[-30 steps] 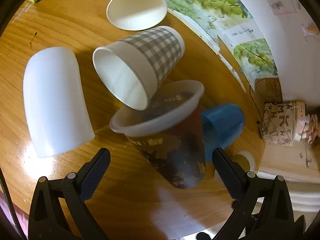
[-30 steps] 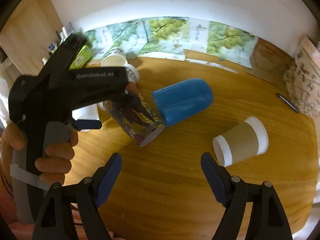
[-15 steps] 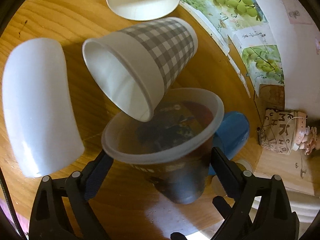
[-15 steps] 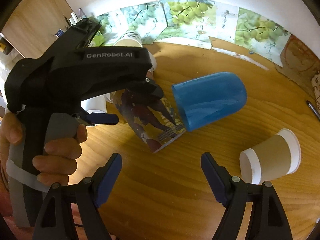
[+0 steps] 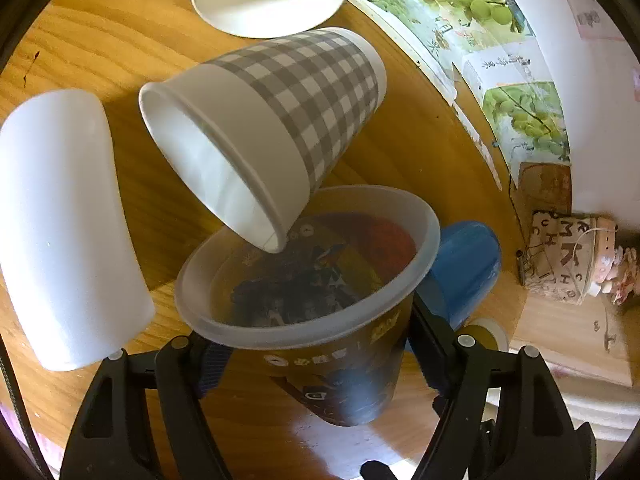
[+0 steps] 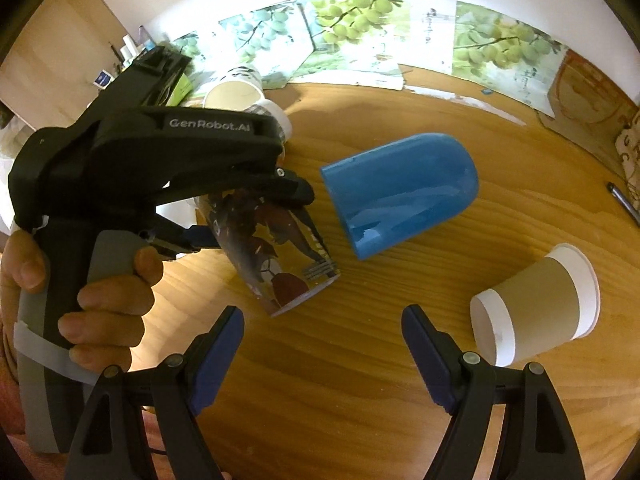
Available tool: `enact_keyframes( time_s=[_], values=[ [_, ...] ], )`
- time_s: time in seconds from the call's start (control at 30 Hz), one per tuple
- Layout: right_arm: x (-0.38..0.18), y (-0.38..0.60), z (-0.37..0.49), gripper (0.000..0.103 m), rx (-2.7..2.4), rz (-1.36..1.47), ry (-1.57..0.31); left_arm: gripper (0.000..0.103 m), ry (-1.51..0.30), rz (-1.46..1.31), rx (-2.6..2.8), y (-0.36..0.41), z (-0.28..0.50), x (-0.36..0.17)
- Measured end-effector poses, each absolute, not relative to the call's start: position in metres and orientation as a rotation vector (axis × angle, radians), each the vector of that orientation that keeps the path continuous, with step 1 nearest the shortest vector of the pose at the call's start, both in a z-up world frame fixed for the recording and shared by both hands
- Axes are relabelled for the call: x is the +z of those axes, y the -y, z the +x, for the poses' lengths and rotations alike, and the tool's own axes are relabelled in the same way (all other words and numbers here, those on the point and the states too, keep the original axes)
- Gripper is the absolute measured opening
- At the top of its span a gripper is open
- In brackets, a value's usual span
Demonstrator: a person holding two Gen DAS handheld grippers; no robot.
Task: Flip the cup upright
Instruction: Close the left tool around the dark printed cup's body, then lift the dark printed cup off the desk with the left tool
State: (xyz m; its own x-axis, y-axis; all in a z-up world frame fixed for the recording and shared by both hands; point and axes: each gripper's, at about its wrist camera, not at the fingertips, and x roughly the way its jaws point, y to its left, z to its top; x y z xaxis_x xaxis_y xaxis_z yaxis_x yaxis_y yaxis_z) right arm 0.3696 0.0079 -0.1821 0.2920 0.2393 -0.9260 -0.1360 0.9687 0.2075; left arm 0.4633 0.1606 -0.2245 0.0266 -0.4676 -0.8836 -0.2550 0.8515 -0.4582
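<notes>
Left claw clenched on the dark printed translucent plastic cup, tilted beside the blue domed cup above the wooden counter; uprighting unfinished. Right claw released.

The left hand-held gripper clamps the printed cup; a checked cup lies at 12 o'clock.

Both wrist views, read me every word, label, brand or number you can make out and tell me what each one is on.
"GenRobot.AI": on the black body of the left gripper, seen from the right wrist view.
Scattered capitals such as "M", "H", "C": on the letter-printed container at the table's far edge; they form no word that I can read.
Vertical script on the grape posters: too small to read.
Printing on the dark patterned cup: blurred, not readable.
</notes>
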Motion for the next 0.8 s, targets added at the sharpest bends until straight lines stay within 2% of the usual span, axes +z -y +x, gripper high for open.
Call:
enact_keyframes(
  time_s=[0.47,0.8],
  values=[
    [-0.171,0.0,0.343,0.082,0.227,0.107,-1.197,0.079,-1.532,-0.444,-0.237,-0.158,0.449,-0.203],
    [-0.157,0.012,0.308,0.082,0.222,0.119,-1.14,0.079,-1.506,-0.235,-0.242,-0.147,0.425,-0.183]
  ],
)
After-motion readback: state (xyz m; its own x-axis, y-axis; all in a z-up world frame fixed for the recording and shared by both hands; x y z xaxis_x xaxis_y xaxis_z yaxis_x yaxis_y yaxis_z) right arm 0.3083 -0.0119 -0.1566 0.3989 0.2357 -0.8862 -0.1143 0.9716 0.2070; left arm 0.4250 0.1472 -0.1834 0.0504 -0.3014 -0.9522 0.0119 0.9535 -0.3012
